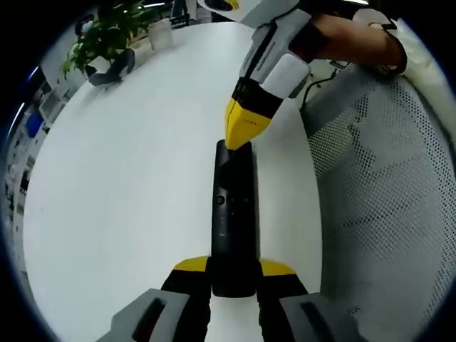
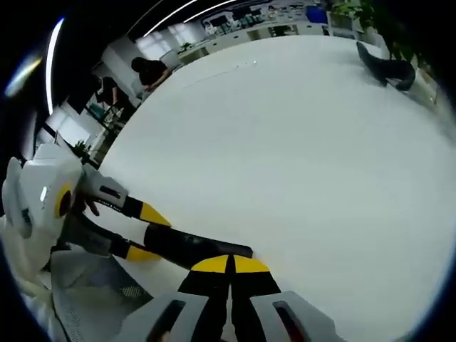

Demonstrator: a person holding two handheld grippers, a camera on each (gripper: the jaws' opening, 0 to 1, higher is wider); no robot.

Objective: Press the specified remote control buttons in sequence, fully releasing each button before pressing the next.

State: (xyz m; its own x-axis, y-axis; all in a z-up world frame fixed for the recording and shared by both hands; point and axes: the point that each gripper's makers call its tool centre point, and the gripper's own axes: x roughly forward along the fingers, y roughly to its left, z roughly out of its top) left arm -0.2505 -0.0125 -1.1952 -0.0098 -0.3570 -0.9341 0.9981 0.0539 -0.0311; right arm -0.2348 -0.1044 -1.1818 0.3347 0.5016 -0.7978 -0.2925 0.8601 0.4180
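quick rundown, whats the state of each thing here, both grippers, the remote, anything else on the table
remote control: lying flat on the white table, near end clamped by the left gripper
left gripper: shut on the remote control
right gripper: shut, tips together pressing the remote's far end
potted plant: upright at the table's far edge
dark headset-like object: lying on the table, untouched
mesh chair: beside the table

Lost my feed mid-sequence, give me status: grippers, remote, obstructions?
Left gripper shut on remote, holding its near end. Right gripper shut, tips on the remote's far end. White table around it; plant far off, nothing in the way.
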